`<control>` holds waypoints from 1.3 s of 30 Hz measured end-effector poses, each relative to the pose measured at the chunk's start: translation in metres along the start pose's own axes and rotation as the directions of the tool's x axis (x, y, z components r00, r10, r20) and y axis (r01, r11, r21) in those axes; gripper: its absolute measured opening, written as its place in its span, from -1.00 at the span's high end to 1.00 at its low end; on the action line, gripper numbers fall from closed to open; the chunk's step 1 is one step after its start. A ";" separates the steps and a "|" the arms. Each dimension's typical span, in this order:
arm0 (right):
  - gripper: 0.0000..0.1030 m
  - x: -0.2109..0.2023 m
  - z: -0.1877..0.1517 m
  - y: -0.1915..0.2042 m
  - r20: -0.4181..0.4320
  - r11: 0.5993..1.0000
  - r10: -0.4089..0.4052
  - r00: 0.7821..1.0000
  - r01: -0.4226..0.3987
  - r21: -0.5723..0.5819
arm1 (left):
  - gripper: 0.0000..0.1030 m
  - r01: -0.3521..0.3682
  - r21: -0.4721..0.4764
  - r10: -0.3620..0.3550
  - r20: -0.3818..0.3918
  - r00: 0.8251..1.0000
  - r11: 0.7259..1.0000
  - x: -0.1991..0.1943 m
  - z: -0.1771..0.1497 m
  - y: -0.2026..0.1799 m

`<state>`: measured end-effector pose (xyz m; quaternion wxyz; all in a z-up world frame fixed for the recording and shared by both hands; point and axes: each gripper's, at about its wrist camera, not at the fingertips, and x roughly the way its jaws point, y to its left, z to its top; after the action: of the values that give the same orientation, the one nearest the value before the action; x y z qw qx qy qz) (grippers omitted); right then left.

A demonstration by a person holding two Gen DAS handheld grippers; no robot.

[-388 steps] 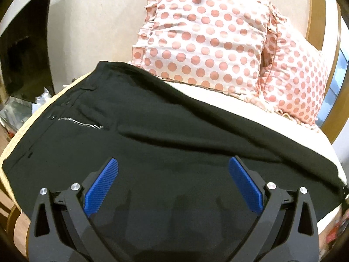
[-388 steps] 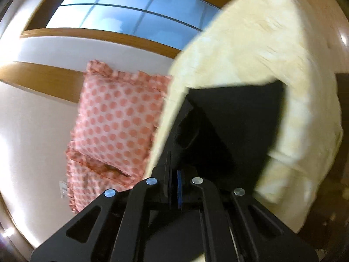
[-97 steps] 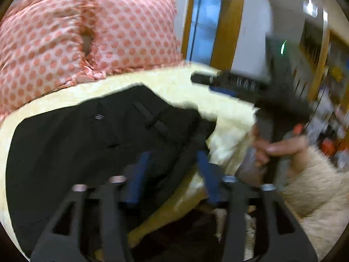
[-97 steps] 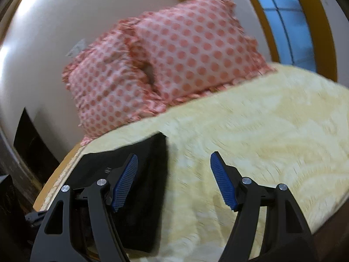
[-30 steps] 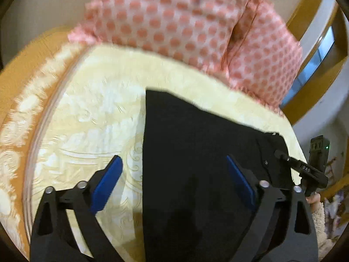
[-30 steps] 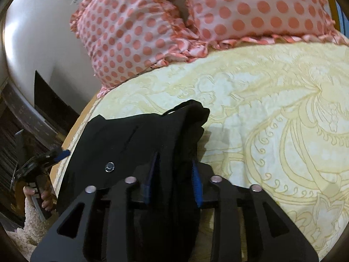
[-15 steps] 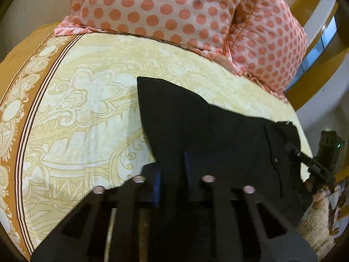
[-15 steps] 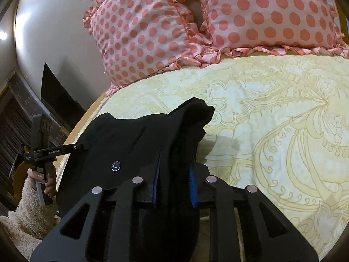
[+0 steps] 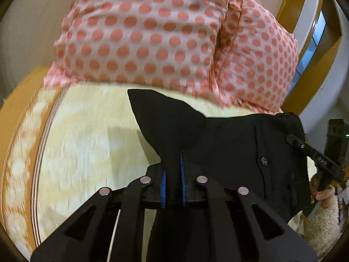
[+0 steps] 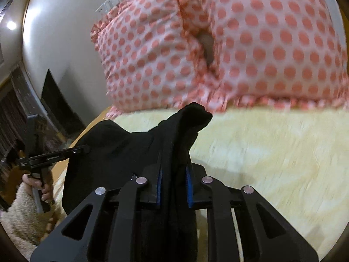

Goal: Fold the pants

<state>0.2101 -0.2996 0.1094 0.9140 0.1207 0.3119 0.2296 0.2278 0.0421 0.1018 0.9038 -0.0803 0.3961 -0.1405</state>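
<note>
The black pants [image 9: 229,144] hang folded above the yellow bedspread [image 9: 87,144], one pointed corner sticking up toward the pillows. My left gripper [image 9: 172,174] is shut on their left edge, with fabric pinched between the blue pads. In the right wrist view the pants [image 10: 122,150] bunch up between the blue pads of my right gripper [image 10: 173,181], whose jaws are closing on the thick waistband end. Each view shows the other gripper gripping the far side of the cloth: the right one [image 9: 305,150] and the left one [image 10: 65,152].
Two pink pillows with red dots [image 9: 152,35] [image 10: 240,43] lean on the wall close ahead. An orange patterned border [image 9: 24,152] runs along the bed's left edge. A wooden window frame [image 9: 292,6] stands at right. A hand in a fleecy sleeve [image 10: 28,196] holds the left gripper's handle.
The left gripper went from wide open to shut on the pants' edge. Both grippers rose and lifted the cloth off the bedspread, and the pillows now loom closer.
</note>
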 end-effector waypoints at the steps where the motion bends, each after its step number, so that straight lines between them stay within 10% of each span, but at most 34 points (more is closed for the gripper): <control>1: 0.68 0.003 0.008 -0.006 0.020 1.000 -0.014 1.000 0.014 0.004 | 0.81 -0.013 0.006 0.013 0.013 1.000 1.000 0.006 0.008 -0.001; 11: 0.63 0.079 -0.008 -0.071 -0.203 0.968 -0.144 0.969 0.181 0.174 | 0.58 -0.121 -0.042 0.114 -0.144 0.983 0.992 0.099 0.017 0.016; 15: -0.05 0.079 -0.012 -0.066 -0.230 0.943 -0.266 0.936 0.302 0.138 | 0.11 -0.195 -0.023 0.190 -0.141 0.972 0.980 0.101 0.017 0.014; 19: -0.22 0.038 -0.016 -0.060 -0.137 0.892 -0.413 0.901 0.430 0.138 | -0.40 -0.303 0.017 0.303 -0.071 0.950 0.953 0.071 0.014 0.005; 23: -0.22 -0.009 -0.029 -0.015 0.025 0.927 -0.374 0.927 0.373 0.029 | -0.83 -0.208 0.070 0.204 0.058 0.977 0.976 0.018 -0.007 -0.022; 28: -0.22 -0.008 -0.063 0.035 -0.012 0.944 -0.299 0.954 0.294 -0.152 | -0.89 0.004 0.146 -0.008 0.031 0.999 0.989 -0.003 -0.044 -0.063; 34: -0.39 0.029 -0.089 0.039 -0.184 0.925 -0.350 0.919 0.308 -0.220 | -0.89 0.006 0.183 0.016 -0.119 0.993 0.983 0.036 -0.066 -0.075; 39: -0.49 0.030 -0.088 0.029 -0.182 0.950 -0.302 0.936 0.279 -0.144 | -0.96 0.016 0.126 0.004 -0.154 0.988 0.992 0.053 -0.068 -0.068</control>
<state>0.1659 -0.2532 0.0357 0.9069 -0.0039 0.4037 0.1206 0.1992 -0.0420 0.0367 0.8734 -0.0129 0.4548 -0.1738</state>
